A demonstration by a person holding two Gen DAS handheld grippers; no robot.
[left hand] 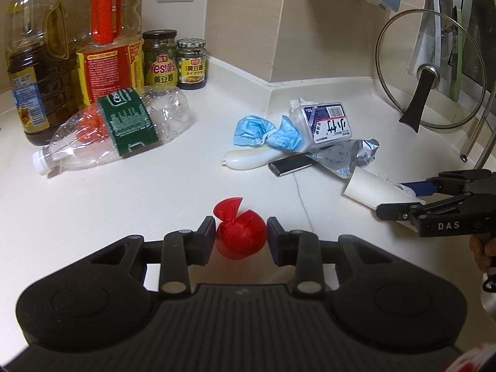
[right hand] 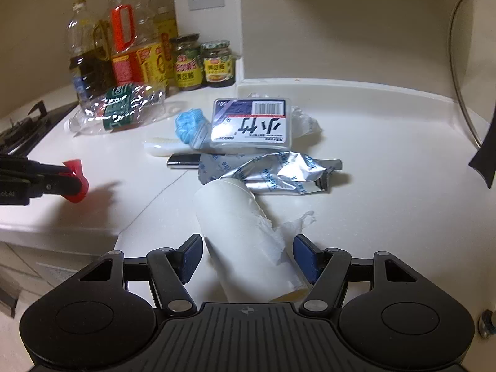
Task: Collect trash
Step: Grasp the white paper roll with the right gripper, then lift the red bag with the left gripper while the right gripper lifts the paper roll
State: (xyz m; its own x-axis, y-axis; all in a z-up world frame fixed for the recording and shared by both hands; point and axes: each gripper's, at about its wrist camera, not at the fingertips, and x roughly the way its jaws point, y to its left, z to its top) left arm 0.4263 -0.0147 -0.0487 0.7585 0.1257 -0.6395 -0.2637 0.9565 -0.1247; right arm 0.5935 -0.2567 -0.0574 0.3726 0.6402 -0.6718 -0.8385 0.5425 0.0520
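Left gripper (left hand: 241,238) clamps red plastic piece (left hand: 238,232); right gripper (right hand: 248,255) jaws straddle paper roll (right hand: 248,241), near counter's (right hand: 387,204) front edge, contact unclear.

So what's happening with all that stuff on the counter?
A person is clearing trash off the counter with a gripper in each hand. The left gripper is clamped on a red plastic piece. The right gripper sits around a white paper roll, but its pads aren't squeezing it yet. A crushed bottle, a blue mask, a small box and a foil wrapper are left lying there.
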